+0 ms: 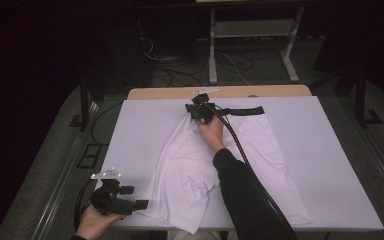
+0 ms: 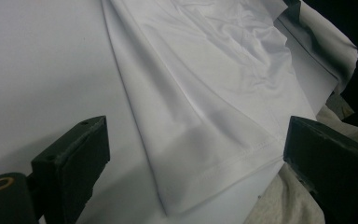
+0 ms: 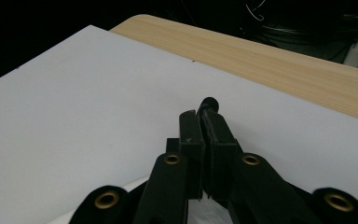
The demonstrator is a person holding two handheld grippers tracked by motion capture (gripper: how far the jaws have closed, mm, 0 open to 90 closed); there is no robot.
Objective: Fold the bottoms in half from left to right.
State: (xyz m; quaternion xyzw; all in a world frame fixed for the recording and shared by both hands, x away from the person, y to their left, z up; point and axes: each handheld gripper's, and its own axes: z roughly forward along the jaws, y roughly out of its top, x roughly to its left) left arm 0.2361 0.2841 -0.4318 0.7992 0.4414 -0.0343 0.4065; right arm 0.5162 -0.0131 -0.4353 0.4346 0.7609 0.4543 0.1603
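Note:
A white garment [image 1: 190, 170] with a black waistband [image 1: 242, 111] lies spread and wrinkled on the white-covered table [image 1: 330, 165]. At its far end my right gripper [image 1: 196, 111] is shut on the left end of the waistband. In the right gripper view the jaws [image 3: 205, 116] are pressed together, with a black bit of band [image 3: 209, 102] poking out past the tips. My left gripper [image 1: 137, 197] is open at the table's near left corner, beside the garment's near hem. In the left gripper view the stitched hem corner [image 2: 214, 172] lies flat between the wide jaws [image 2: 196, 140], untouched.
A bare wooden strip [image 1: 260, 91] runs along the table's far edge. Behind it stand a white metal frame [image 1: 212, 50] and loose cables [image 1: 180, 70] on the dark floor. Beige cloth [image 2: 284, 200] shows beyond the near table edge.

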